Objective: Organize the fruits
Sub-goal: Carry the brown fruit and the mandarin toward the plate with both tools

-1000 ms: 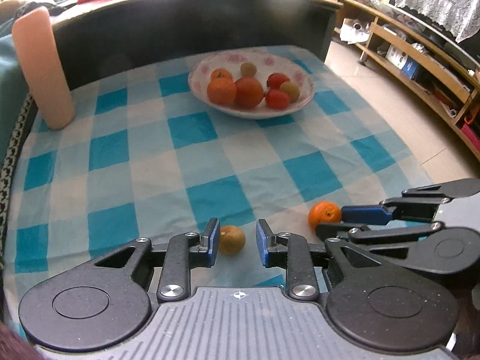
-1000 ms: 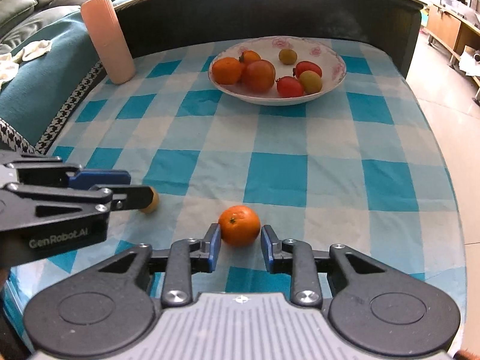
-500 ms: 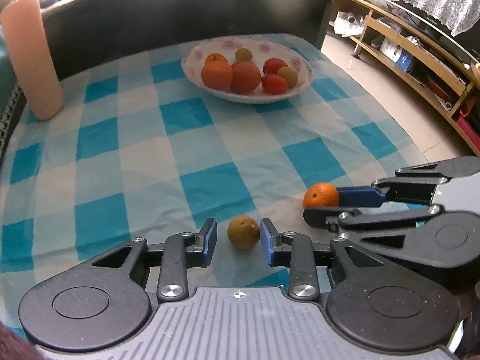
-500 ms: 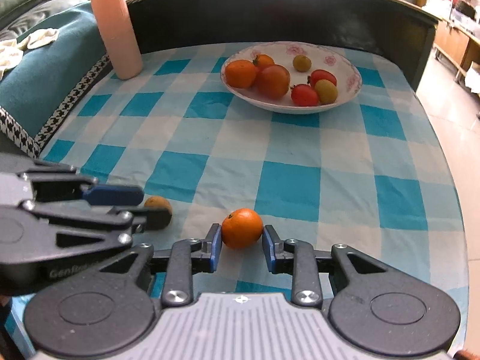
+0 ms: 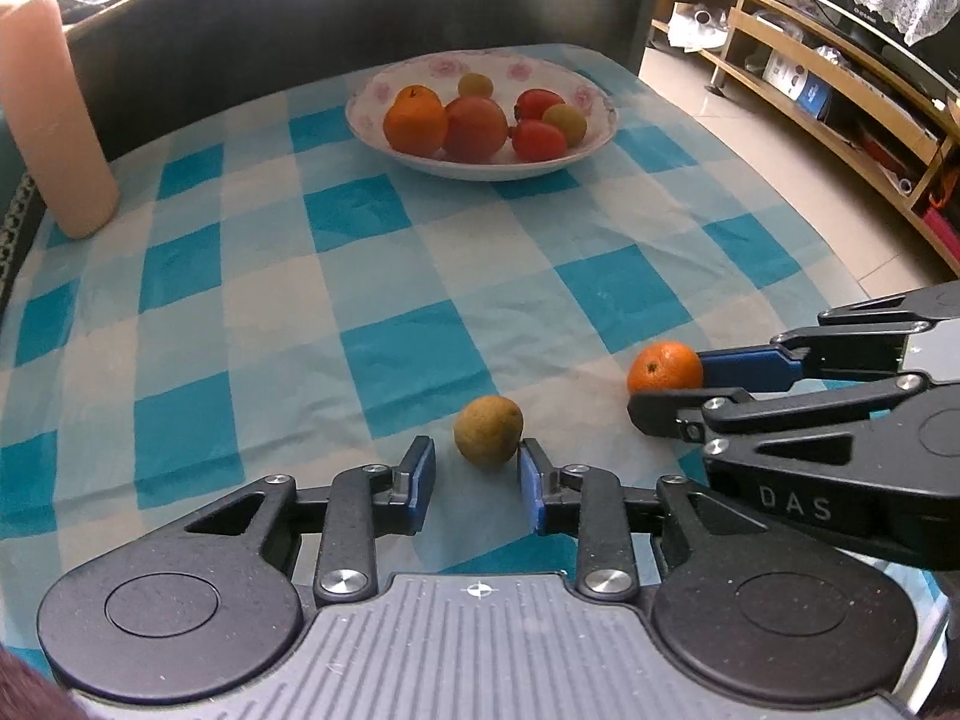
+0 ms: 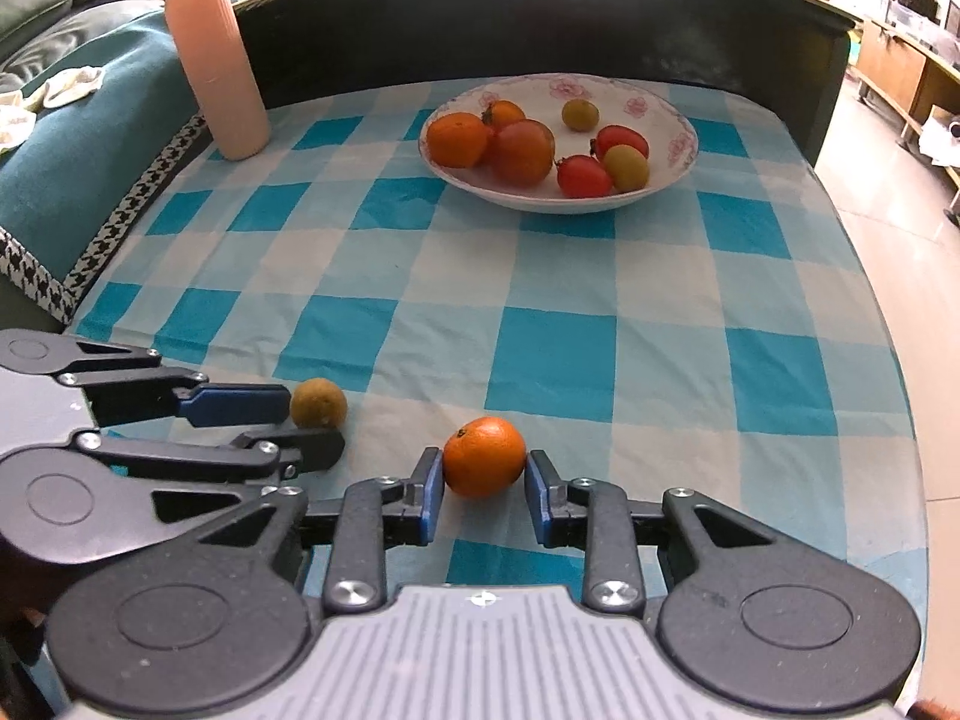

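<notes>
A small brown-green fruit lies on the checked cloth right at the tips of my left gripper, which is open; the fruit touches the right fingertip. An orange rests on the cloth between the fingertips of my right gripper, also open, its jaws close on either side. Each gripper shows in the other's view: the right gripper beside the orange, the left gripper at the brown fruit. At the far side stands a white flowered bowl with several oranges, red and green fruits.
A pink ribbed cylinder stands at the cloth's far left corner. A dark raised board runs behind the table. The table edge drops to the floor on the right. Wooden shelves line the far right.
The left gripper has shifted so the brown fruit now sits at its fingertips instead of deeper between them. The right gripper stays around the orange, finger gap unchanged.
</notes>
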Demonstrator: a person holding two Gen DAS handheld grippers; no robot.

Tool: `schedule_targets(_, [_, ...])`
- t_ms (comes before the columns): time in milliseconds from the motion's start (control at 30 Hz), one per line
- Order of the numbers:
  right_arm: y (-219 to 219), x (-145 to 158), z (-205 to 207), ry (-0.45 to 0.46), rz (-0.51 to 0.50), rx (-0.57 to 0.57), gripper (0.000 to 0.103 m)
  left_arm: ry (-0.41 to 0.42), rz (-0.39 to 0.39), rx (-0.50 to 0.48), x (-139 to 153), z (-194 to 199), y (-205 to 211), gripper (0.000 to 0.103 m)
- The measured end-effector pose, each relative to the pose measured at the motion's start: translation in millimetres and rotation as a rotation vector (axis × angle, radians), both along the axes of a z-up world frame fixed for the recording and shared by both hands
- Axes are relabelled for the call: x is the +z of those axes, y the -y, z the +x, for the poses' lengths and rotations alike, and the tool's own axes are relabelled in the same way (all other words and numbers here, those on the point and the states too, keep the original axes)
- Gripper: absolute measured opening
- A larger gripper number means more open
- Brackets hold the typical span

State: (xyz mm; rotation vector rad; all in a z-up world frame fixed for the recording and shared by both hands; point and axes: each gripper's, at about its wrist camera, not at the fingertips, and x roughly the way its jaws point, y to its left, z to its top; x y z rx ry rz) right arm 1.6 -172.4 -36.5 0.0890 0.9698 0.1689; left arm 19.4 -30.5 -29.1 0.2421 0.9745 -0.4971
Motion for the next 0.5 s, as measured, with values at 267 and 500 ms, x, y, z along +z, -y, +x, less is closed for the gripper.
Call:
schedule_targets(267, [4.4,0.4,2.0,-0.008,0.012,-0.021,0.043,0.014,-0.005,0.000,-1.6,4.1,5.9,0.040])
schedule_targets(500, [12.9,-0.1,3.3,-0.013,0.018,-0.049,0.043,0.043,0.014,-0.013,-2.3,7.4,15.9,0.041])
